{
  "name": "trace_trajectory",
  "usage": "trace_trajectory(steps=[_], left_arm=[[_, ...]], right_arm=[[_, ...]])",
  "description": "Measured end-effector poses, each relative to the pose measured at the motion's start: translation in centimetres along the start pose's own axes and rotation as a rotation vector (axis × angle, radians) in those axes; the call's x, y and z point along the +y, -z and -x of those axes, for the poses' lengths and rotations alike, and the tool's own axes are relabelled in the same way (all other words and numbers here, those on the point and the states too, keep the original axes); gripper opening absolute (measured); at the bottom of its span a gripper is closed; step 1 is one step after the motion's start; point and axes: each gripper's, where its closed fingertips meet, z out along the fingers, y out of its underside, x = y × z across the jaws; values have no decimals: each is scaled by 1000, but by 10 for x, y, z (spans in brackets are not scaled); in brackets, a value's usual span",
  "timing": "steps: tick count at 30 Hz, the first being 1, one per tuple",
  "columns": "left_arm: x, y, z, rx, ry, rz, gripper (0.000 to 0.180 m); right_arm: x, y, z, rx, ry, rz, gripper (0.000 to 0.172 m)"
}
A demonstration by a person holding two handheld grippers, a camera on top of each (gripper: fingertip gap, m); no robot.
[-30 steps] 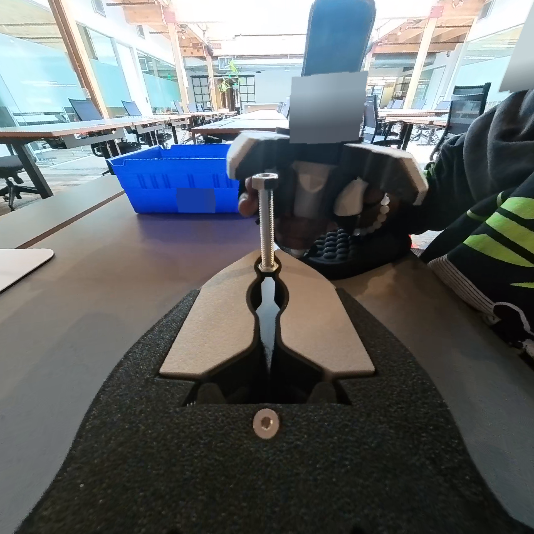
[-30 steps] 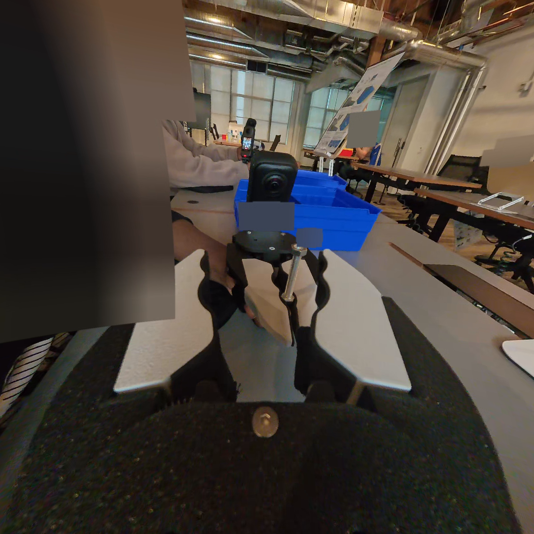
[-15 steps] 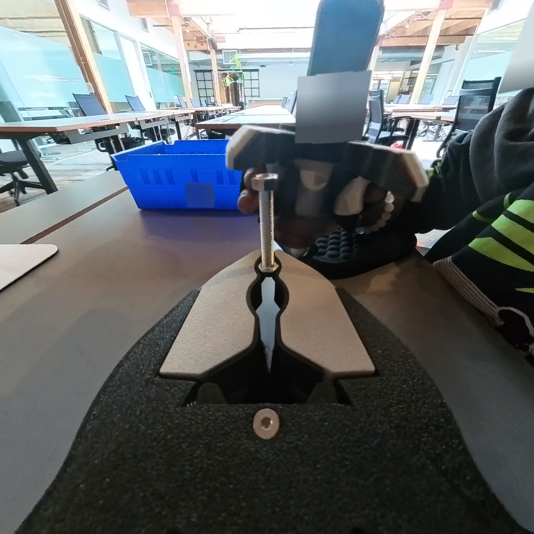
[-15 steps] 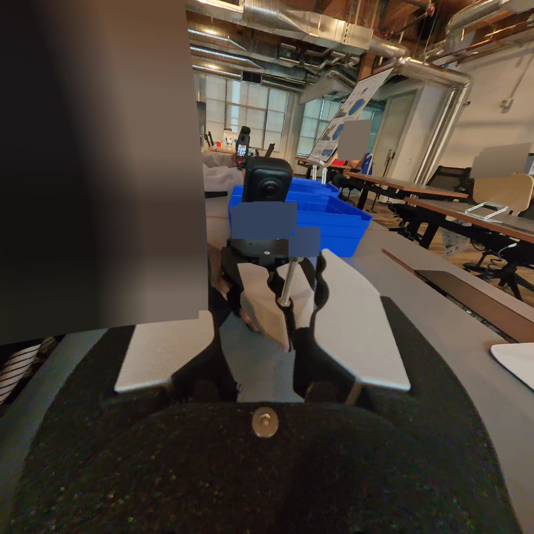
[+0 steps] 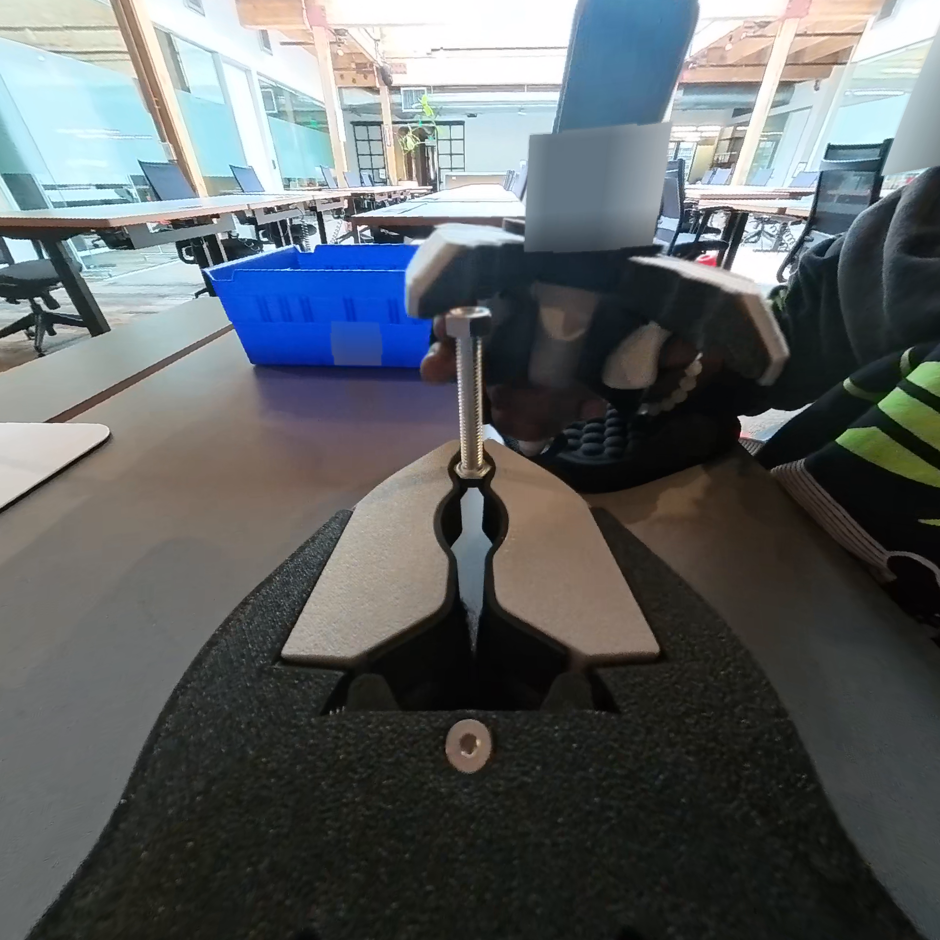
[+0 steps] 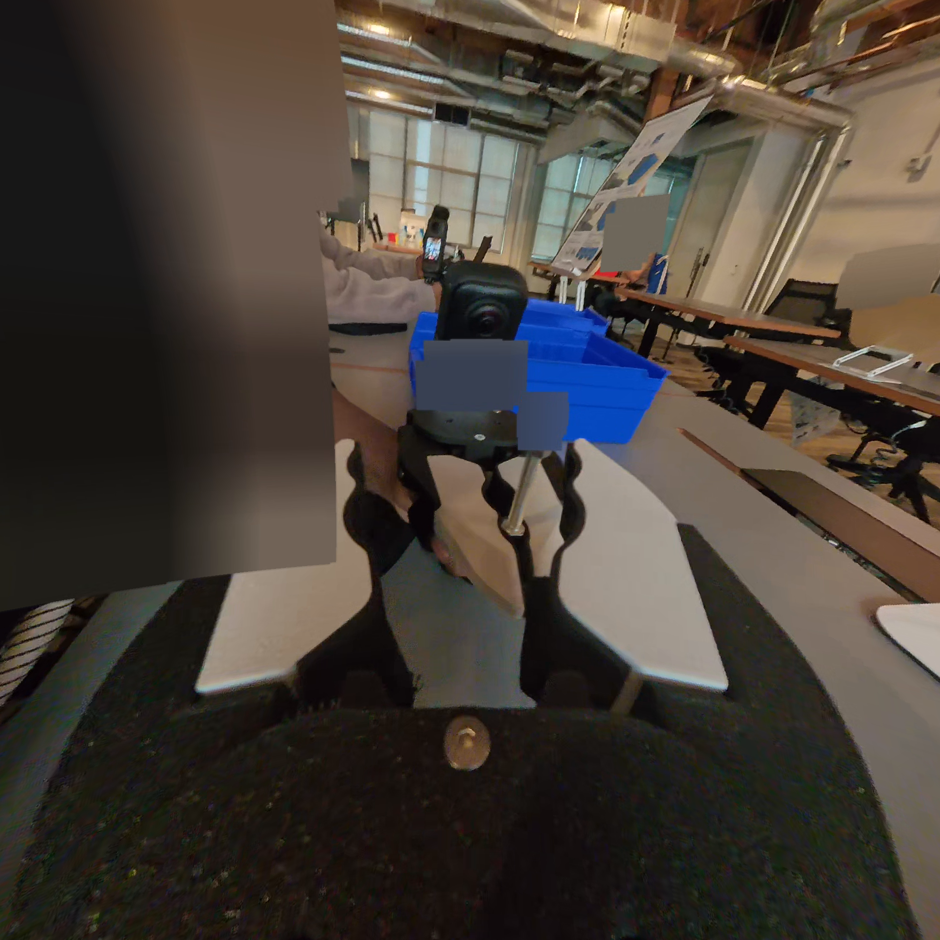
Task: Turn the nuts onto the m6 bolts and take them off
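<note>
1. Left wrist view, far left edge: corner of a white pad [image 5: 46, 458] lying on the grey table [image 5: 203, 508].
2. Upper left of centre: blue bin [image 5: 315, 315] standing on the table, well behind the jaws.
3. Centre: left gripper [image 5: 473, 470] with jaws closed on the nut [image 5: 474, 468] at the lower end of the bolt [image 5: 470, 397]; fingers [image 5: 386, 559] pressed against the nut from both sides. Bolt upright, hex head at top, threaded shank bare between head and nut.
4. Right of centre: right gripper [image 5: 585, 330] facing the camera, jaws spread wide, just behind the bolt head; contact with the bolt not discernible.
5. Far right: dark sleeve with green stripes [image 5: 890, 432].
6. Right wrist view, left to right: large blurred patch at left; right gripper [image 6: 465, 488] jaws wide open, gripping nothing; left gripper [image 6: 508, 534] between them, clamped at the bolt's [image 6: 524, 488] lower end; blue bin [image 6: 600, 386] behind; white pad [image 6: 915, 636] at lower right edge.
</note>
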Motion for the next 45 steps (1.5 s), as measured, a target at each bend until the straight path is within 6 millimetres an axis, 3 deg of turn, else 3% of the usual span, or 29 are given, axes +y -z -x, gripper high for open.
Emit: trace_trajectory(steps=[2, 4, 6, 7, 10, 12, 14, 16, 17, 19, 21, 23, 25, 27, 29, 34, 36, 38, 40, 41, 43, 45], left_arm=[[0, 0, 1, -4, 3, -2, 3], [-1, 1, 2, -13, 14, -6, 2], [-1, 1, 3, -14, 19, -7, 2], [-1, 1, 3, -15, 17, -7, 2], [0, 1, 2, -13, 13, -2, 3], [0, 1, 2, -14, 14, -3, 3], [-1, 2, 2, -15, 17, -5, 2], [-1, 2, 3, -19, 20, -6, 2], [-1, 2, 3, -18, 20, -6, 2], [-1, 2, 3, -18, 19, -6, 2], [-1, 2, 2, -18, 19, -6, 2], [-1, 2, 3, -19, 20, -6, 3], [-1, 2, 3, -20, 20, -6, 2], [-1, 2, 3, -21, 21, -7, 2], [-1, 2, 3, -21, 21, -7, 2], [0, 2, 2, -18, 17, -3, 3], [0, 2, 2, -18, 16, -1, 3], [0, 2, 3, -20, 19, -3, 3], [-1, 2, 4, -24, 22, -5, 2], [-1, 2, 4, -25, 25, -6, 2], [-1, 3, 4, -24, 27, -8, 2], [-1, 2, 3, -23, 22, -4, 2]], right_arm=[[2, 0, 2, -4, 17, 18, 64], [-1, 4, 6, -27, 38, -2, 31], [-4, 6, 4, -23, 22, -19, 25], [-3, 6, 1, -12, 14, -17, 28], [-2, 3, -3, 12, 4, -19, 63], [2, 0, -1, 2, -1, 10, 74], [3, 0, 1, -5, 12, 20, 61], [-1, 4, 6, -29, 33, -5, 32], [-2, 5, 5, -23, 27, -14, 30], [-3, 6, 0, 2, 18, -17, 37], [-4, 5, -5, 36, 21, -29, 58], [0, 2, -4, 25, 21, -6, 67], [3, 1, 1, 2, 31, 18, 58], [0, 3, 8, -36, 54, 4, 31], [-2, 4, 4, -11, 46, -7, 31], [-2, 2, -7, 45, 27, -19, 75], [4, -1, -2, 15, 16, 23, 79], [6, -1, 1, 2, 29, 36, 69], [2, 2, 9, -38, 56, 16, 37], [-1, 4, 10, -45, 52, 2, 31], [0, 4, 8, -39, 43, 7, 30], [1, 3, 1, -1, 41, 6, 41]])
